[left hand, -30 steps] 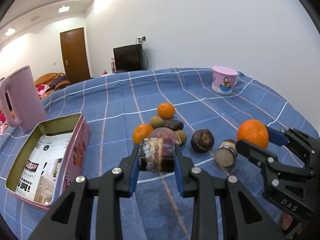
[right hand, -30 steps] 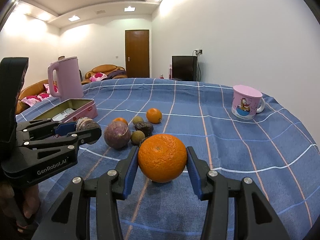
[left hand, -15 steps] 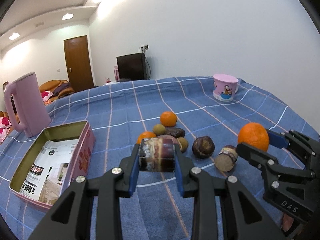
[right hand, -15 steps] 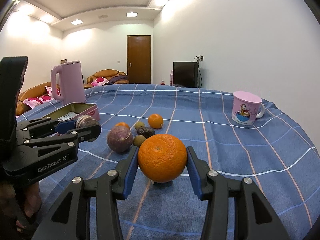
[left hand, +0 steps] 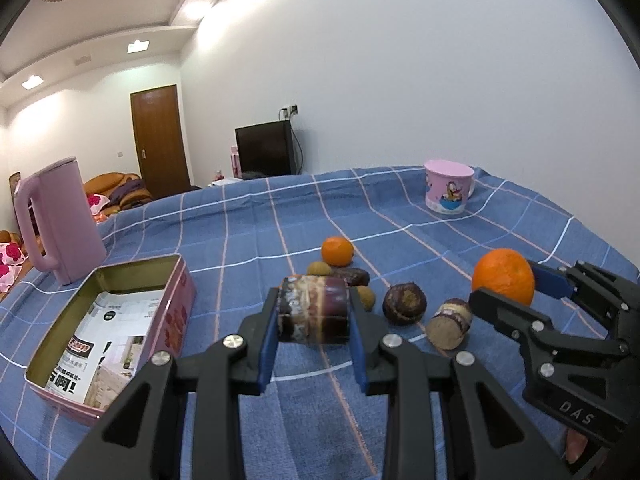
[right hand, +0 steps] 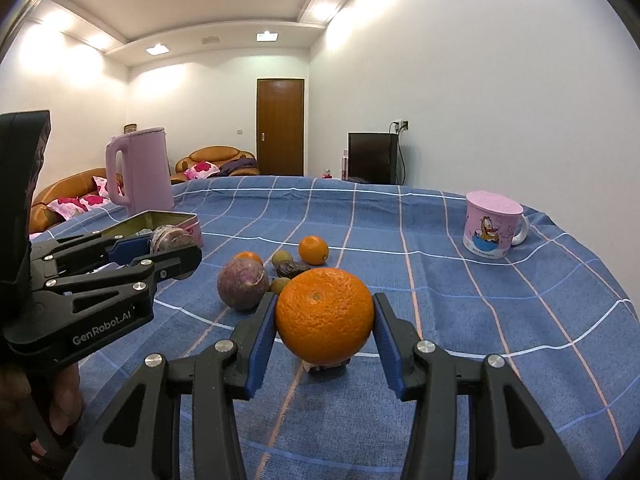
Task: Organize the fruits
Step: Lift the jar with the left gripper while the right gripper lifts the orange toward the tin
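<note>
Both grippers are black plastic with angular, cut-out arms, blue pads lining the fingers and round silver screws at the joints. The left gripper (right hand: 160, 246), at the left of the right wrist view, carries white "GenRobot.AI" lettering. The right gripper (left hand: 516, 286), at lower right of the left wrist view, reads "DAS".

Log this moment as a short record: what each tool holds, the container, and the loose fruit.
left tool: shut on a short dark purple cane piece
right tool: shut on a large round orange
container: open pink rectangular tin, printed paper inside, no fruit seen
loose fruit: small cluster on the blue checked tablecloth
</note>
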The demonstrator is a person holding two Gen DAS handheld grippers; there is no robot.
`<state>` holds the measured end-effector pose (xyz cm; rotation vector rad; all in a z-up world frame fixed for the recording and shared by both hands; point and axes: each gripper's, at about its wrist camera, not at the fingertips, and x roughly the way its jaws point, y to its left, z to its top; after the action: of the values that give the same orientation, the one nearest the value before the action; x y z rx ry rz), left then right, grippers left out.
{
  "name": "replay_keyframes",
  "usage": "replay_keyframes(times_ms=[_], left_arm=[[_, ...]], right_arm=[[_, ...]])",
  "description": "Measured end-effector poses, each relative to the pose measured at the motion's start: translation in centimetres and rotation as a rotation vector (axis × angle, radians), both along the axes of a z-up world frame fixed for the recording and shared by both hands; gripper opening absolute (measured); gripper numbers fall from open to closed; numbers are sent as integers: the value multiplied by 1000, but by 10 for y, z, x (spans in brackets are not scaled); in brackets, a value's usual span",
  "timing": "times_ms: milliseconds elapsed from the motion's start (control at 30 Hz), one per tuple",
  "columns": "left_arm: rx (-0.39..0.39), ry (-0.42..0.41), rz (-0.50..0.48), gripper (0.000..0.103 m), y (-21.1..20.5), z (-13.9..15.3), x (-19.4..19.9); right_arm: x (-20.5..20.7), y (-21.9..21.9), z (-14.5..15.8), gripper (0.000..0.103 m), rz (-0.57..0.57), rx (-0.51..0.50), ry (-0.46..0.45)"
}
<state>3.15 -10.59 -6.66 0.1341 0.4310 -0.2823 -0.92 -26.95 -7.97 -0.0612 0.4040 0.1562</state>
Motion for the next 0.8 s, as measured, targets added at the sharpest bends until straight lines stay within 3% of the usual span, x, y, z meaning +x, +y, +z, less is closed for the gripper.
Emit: replay_keyframes(times_ms=[800], left_arm=[[-4, -96, -3, 32, 0, 6, -12]], right_arm=[[-11, 2, 1, 49, 26, -5, -71]])
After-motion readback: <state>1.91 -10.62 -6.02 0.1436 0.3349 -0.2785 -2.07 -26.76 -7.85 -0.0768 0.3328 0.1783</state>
